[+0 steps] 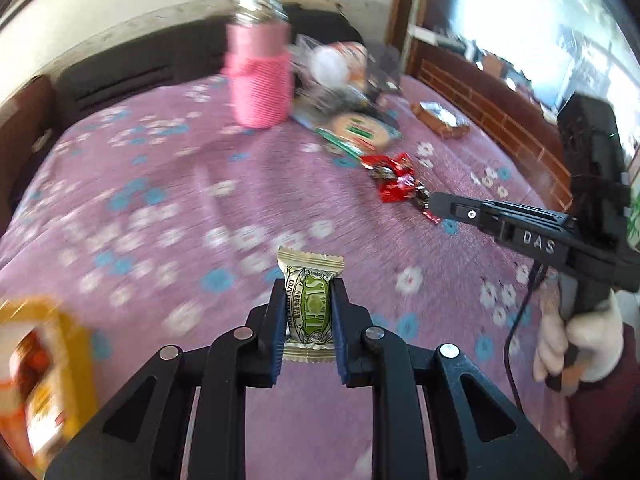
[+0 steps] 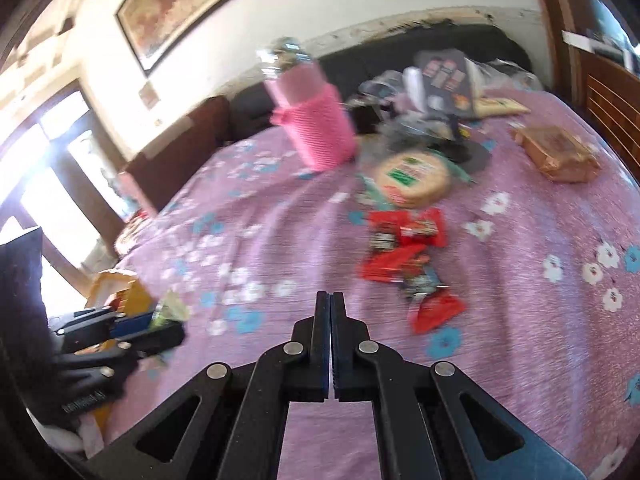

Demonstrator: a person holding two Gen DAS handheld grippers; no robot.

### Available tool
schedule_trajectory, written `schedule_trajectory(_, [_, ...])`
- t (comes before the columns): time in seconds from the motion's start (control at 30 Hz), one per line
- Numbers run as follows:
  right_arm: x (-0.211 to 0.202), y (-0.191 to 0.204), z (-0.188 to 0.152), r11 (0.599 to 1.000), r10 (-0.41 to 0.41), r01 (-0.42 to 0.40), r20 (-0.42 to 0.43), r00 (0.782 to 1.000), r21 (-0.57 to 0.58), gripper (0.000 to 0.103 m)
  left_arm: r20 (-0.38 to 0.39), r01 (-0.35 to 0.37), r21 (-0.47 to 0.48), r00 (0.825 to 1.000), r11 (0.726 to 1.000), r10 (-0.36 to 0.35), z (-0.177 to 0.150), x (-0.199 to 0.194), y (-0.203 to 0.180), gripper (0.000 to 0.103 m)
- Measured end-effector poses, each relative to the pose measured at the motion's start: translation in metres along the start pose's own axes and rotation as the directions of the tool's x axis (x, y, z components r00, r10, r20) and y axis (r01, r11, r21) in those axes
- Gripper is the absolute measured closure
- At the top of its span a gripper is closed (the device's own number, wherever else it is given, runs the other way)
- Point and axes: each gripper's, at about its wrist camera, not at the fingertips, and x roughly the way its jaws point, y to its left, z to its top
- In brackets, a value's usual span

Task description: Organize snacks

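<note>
The left gripper (image 1: 308, 320) holds a cream-and-green candy packet (image 1: 310, 308) between its fingers, long axis upright, low centre of the left wrist view, with the yellow snack box (image 1: 44, 380) at lower left, probably its destination. The right gripper (image 2: 330, 344), fingers pressed together and empty, hovers near the red wrappers (image 2: 404, 248) lying right of centre on the purple floral bed (image 2: 520, 320); a window lights the room
</note>
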Motion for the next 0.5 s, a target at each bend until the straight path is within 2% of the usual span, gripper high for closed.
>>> schedule_trajectory(0.13, [-0.019,0.011,0.000,1.000,0.027,-0.027,0.045,0.999,-0.008,0.102,0.071,-0.020,-0.103,0.997,0.994,0.027,-0.031,-0.065,0.041,0.085])
schedule_trajectory(0.2, [-0.031,0.002,0.005,1.000,0.001,-0.004,0.094,0.996,0.025,0.097,0.109,-0.039,-0.158,0.992,0.987,0.057,-0.049,-0.098,0.063,0.085])
schedule_trajectory(0.27, [-0.034,-0.018,0.011,0.995,-0.052,0.042,0.106,0.993,0.094,0.097,0.141,-0.059,-0.214,0.986,0.975,0.091,-0.068,-0.128,0.085,0.085])
schedule_trajectory(0.3, [-0.031,-0.026,0.013,0.991,-0.071,0.059,0.096,0.993,0.118,0.096,0.152,-0.067,-0.236,0.983,0.969,0.105,-0.077,-0.139,0.094,0.085])
schedule_trajectory(0.33, [-0.026,-0.032,0.015,0.989,-0.090,0.080,0.076,0.993,0.125,0.088,0.160,-0.078,-0.259,0.979,0.963,0.122,-0.086,-0.149,0.103,0.085])
schedule_trajectory(0.37, [-0.015,-0.038,0.017,0.986,-0.122,0.118,0.032,0.992,0.119,0.075,0.163,-0.094,-0.280,0.976,0.956,0.143,-0.095,-0.157,0.111,0.085])
schedule_trajectory(0.4, [-0.005,-0.041,0.016,0.982,-0.153,0.152,-0.002,0.988,0.110,0.069,0.164,-0.112,-0.302,0.972,0.947,0.167,-0.104,-0.164,0.120,0.085])
schedule_trajectory(0.5, [0.018,-0.040,0.014,0.977,-0.188,0.192,-0.057,0.981,0.091,0.067,0.149,-0.140,-0.372,0.967,0.918,0.207,-0.130,-0.179,0.144,0.085])
